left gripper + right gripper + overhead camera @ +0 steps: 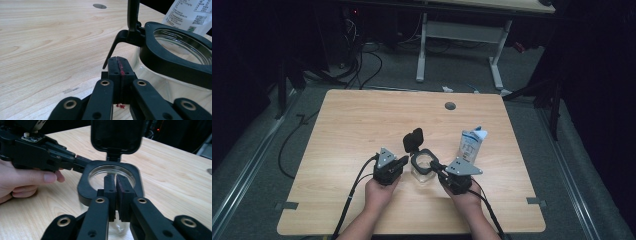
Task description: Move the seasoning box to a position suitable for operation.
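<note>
My left claw (403, 161) is pressed fully closed with nothing between the jaws; in the left gripper view (119, 65) the two pads meet along a red seam. Its tip sits just beside the jar (422, 167), at the rim's left edge, right under the thin black latch lever (113, 51) that hangs down from the hinge.

The jar is clear glass with a black collar (172, 65) round its mouth, and it stands on the desk (362, 125) between my two hands. Its lid (413, 140) is flipped open and stands upright behind the mouth, on the jar's far side.

My right claw (435, 167) comes at the jar from the near right. In the right gripper view (115, 185) its jaws are narrow, nearly together, and they straddle the near edge of the collar; I take it that they pinch the rim, though the contact itself is hidden by the jaws.

A white pouch (472, 143) with blue print stands just right of the jar, beyond my right hand (467, 199). A round grommet (450, 106) lies well beyond the jar, near the desk's far edge.
</note>
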`<state>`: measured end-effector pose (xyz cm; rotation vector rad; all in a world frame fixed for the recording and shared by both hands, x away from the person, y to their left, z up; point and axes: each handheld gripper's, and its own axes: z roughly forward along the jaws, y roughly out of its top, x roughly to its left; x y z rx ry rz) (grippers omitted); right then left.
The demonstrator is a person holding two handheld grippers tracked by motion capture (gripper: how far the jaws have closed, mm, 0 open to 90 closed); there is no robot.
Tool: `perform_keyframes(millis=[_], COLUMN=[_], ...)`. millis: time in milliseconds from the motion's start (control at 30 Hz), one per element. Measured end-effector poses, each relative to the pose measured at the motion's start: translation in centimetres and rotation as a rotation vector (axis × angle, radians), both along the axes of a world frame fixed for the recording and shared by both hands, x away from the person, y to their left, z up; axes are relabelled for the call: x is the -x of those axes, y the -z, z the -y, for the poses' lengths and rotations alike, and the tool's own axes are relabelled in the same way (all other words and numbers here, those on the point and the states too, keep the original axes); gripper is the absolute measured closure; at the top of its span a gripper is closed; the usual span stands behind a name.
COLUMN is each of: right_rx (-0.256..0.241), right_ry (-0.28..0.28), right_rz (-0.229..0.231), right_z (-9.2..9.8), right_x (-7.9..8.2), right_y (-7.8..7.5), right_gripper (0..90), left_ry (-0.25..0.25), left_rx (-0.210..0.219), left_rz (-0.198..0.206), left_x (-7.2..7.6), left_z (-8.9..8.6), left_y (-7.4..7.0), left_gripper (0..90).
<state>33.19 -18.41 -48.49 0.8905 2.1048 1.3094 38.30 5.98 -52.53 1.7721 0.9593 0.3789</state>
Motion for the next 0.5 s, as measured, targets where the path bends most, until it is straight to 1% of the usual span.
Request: perform_keyframes(millis=[100,133,200,233,300,367,433,500], right_rx=[-0.019,-0.037,-0.049,-0.055,-0.055,-0.045,-0.045,-0.061], right_ry=[0.026,0.039,0.065,0.069,0.088,0.099,0.125,0.155], right_rz=[0.022,0.027,0.033,0.035,0.023,0.006,-0.009,-0.014], right_z=[1.1,1.8,2.8,3.1,4.2,5.3,6.3,7.8], right_x=[0.2,0.4,0.8,0.9,1.2,1.3,1.4,1.6], right_y=[-0.9,-1.2,-1.5,-1.5,-1.3,-1.1,-0.9,-0.7], right_gripper=[85.6,85.0,83.8,83.0,80.5,76.6,75.1,73.6], left_ry=[-0.004,-0.004,-0.001,0.001,0.011,0.022,0.022,0.024], left_rx=[-0.004,-0.005,-0.013,-0.019,-0.033,-0.049,-0.077,-0.106], left_rz=[-0.010,-0.010,0.002,0.007,0.007,-0.014,0.004,0.016], left_x=[-0.2,-0.1,0.2,0.5,0.9,1.1,1.8,2.3], left_z=[-0.1,-0.1,-0.4,-0.6,-1.3,-1.9,-3.0,-3.9], left_y=[0.2,0.2,0.0,-0.2,-0.4,-0.5,-0.7,-0.9], left_gripper=[89.8,89.8,89.7,89.7,89.7,88.8,87.2,85.7])
